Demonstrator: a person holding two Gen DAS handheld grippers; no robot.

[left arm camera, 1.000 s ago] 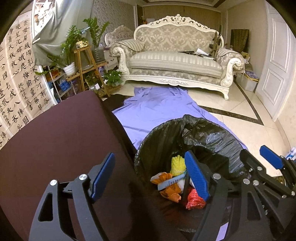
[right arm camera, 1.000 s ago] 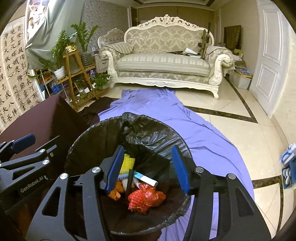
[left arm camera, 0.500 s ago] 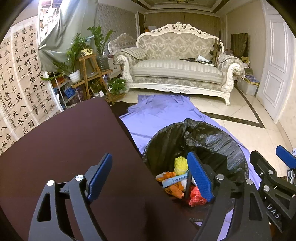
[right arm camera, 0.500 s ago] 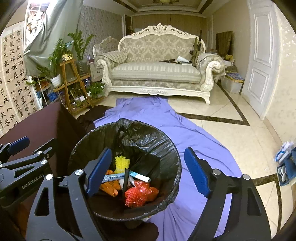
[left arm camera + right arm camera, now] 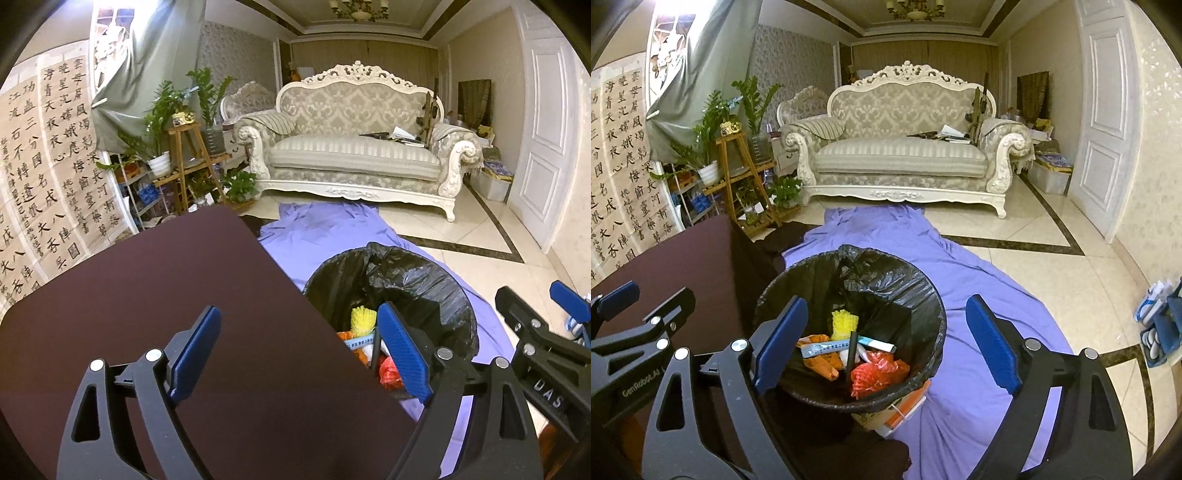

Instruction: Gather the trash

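Observation:
A trash bin lined with a black bag (image 5: 886, 280) stands on a purple sheet beside the table. Inside lie a red net (image 5: 875, 373), orange wrappers (image 5: 822, 363), a yellow brush-like piece (image 5: 844, 323), a white-blue tube (image 5: 877, 344) and a black stick. The bin also shows in the left wrist view (image 5: 413, 280). My right gripper (image 5: 886, 347) is open and empty above the bin. My left gripper (image 5: 299, 350) is open and empty above the dark table (image 5: 147, 295), near its right edge.
The purple sheet (image 5: 979, 295) covers the tiled floor up to a cream sofa (image 5: 905, 155). A wooden plant stand (image 5: 738, 173) and calligraphy hangings are at the left. A white door (image 5: 1104, 122) is at the right. A blue holder (image 5: 1160, 332) sits on the floor far right.
Both grippers have risen and drawn back from the bin, so more of the room shows. The right gripper's jaws have opened wider. The trash in the bin has stayed put.

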